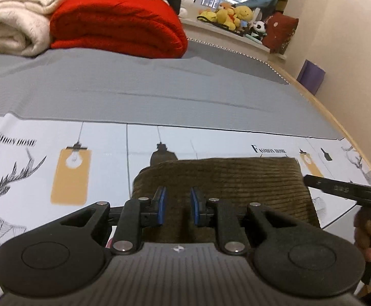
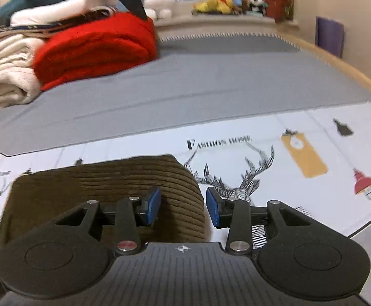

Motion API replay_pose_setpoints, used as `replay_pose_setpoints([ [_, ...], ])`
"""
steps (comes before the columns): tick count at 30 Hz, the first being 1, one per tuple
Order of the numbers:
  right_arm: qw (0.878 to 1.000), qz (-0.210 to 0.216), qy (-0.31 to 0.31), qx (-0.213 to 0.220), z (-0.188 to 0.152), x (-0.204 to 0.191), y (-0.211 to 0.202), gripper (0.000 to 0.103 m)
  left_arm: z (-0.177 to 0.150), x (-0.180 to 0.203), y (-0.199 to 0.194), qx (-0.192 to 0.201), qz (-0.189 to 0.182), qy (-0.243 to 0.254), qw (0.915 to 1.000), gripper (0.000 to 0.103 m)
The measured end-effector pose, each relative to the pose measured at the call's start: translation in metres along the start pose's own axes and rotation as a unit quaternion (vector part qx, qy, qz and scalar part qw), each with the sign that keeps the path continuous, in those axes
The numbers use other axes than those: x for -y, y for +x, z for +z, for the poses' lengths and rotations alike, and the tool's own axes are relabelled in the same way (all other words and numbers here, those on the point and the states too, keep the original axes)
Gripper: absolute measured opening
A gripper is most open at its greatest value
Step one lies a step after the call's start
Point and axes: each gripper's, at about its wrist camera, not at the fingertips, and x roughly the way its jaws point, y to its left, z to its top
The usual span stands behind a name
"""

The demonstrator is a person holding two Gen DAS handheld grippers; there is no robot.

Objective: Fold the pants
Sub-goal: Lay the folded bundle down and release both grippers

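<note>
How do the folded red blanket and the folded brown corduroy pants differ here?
The red blanket is a thick, fluffy bundle lying far back on the plain grey cover; the brown corduroy pants form a flatter, ribbed packet close to the cameras on the printed white sheet. A cream blanket lies against the red one; the pants lie alone. Both are folded with a rounded edge.

It was a home bedroom: a bed (image 1: 160, 84) under grey cover, folded red blanket (image 1: 119, 23) and cream blanket (image 1: 14, 17) stacked at its head, plush toys (image 1: 234, 15) lining the window ledge (image 1: 226, 32).
</note>
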Motion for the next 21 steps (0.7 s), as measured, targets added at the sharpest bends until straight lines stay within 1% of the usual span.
replay_pose_setpoints([
  [2, 1.0, -0.011, -0.015, -0.004, 0.0, -0.005, 0.013, 0.041, -0.001, 0.006, 0.013, -0.014, 0.008, 0.013, 0.9998, 0.021],
  [3, 0.999, -0.023, -0.032, -0.013, -0.001, -0.009, 0.026, 0.041, -0.005, 0.007, 0.023, -0.034, 0.022, 0.024, 0.9989, 0.022],
  [4, 0.998, -0.032, -0.043, -0.022, -0.003, -0.01, 0.034, 0.04, -0.01, 0.008, 0.037, -0.061, 0.044, 0.039, 0.9964, 0.023],
  [5, 0.998, -0.039, -0.045, -0.028, -0.004, -0.01, 0.043, 0.04, -0.015, 0.007, 0.049, -0.077, 0.058, 0.046, 0.9943, 0.023],
  [9, 0.997, -0.049, -0.031, -0.046, -0.008, -0.011, 0.067, 0.041, -0.016, 0.004, 0.063, -0.072, 0.067, 0.047, 0.994, 0.023],
  [11, 0.996, -0.057, -0.04, -0.048, -0.01, -0.014, 0.073, 0.041, -0.014, -0.002, 0.065, -0.074, 0.061, 0.036, 0.9948, 0.023],
  [15, 0.996, -0.061, -0.028, -0.054, -0.009, -0.013, 0.083, 0.041, -0.014, -0.011, 0.064, -0.078, 0.051, 0.022, 0.9954, 0.023],
  [19, 0.996, -0.064, -0.032, -0.05, -0.01, -0.013, 0.081, 0.041, -0.016, -0.005, 0.059, -0.075, 0.057, 0.036, 0.9949, 0.023],
  [21, 0.997, -0.064, -0.024, -0.047, -0.01, -0.012, 0.076, 0.041, -0.016, -0.005, 0.057, -0.075, 0.057, 0.034, 0.995, 0.023],
])
